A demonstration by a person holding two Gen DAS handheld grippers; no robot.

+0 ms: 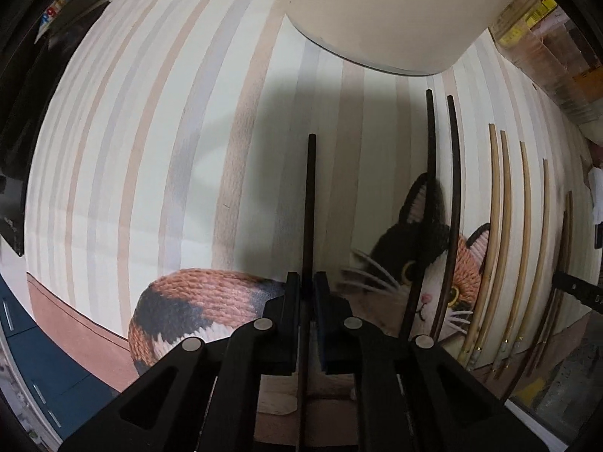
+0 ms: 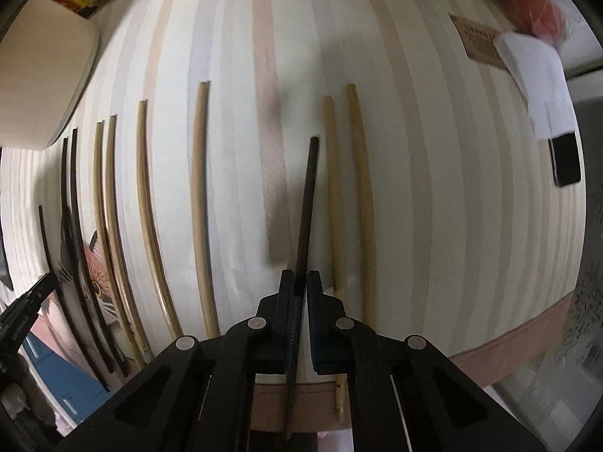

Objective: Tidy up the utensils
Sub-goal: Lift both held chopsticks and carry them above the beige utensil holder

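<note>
**Left wrist view: each hand-held gripper carries one dark chopstick**

Left wrist view shows the left hand-held gripper (image 1: 308,282) clamped on a dark chopstick (image 1: 309,203) that points forward over the striped cat-print mat (image 1: 150,143) on the counter. To its right lie two more dark chopsticks (image 1: 452,196) across the cat's face, then a row of pale bamboo chopsticks (image 1: 501,233). A cream container (image 1: 384,15) stands at the far edge.

The right hand-held gripper (image 2: 299,282) is likewise closed on a black chopstick (image 2: 306,203), tilted slightly, just beside a light wooden pair (image 2: 346,196).

Risks, as I judge them: each stick is pinched near one end, so it could pivot or slip when lowered. A tilted release might roll it against the neighbouring pair and disturb the sorted rows, mixing dark with pale.
</note>
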